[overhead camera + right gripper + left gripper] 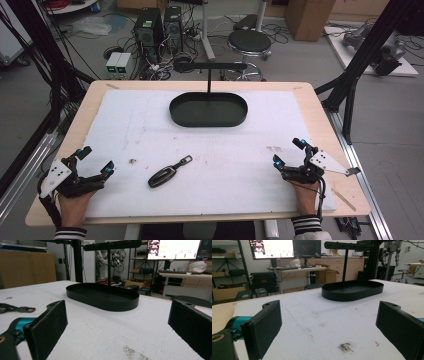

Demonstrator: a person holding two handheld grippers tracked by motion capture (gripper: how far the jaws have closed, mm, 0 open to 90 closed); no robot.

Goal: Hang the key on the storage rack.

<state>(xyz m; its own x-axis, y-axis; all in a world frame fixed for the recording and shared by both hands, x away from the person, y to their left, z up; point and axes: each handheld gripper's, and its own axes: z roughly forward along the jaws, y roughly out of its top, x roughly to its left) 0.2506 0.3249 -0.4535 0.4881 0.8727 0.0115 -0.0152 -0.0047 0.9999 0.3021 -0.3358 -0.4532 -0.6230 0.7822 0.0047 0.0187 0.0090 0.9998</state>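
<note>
A black car key with a metal clip (pixel 168 172) lies on the white mat, near the front middle; its clip end (pixel 17 308) shows at the left edge of the right gripper view. A black oval tray with an upright T-shaped stand (pixel 208 109) (pixel 352 290) (pixel 102 298) sits at the back middle. My left gripper (pixel 96 161) rests at the front left corner, open, nothing between its jaws (pixel 329 327). My right gripper (pixel 288 152) rests at the front right, also open and empty (pixel 117 325). Both point toward the tray.
The white mat (pixel 150 125) covers most of the wooden table. A small dark smudge (pixel 133 161) marks it left of the key. Beyond the table are a stool (pixel 249 42), computer towers (pixel 159 27) and black frame posts (pixel 365 55).
</note>
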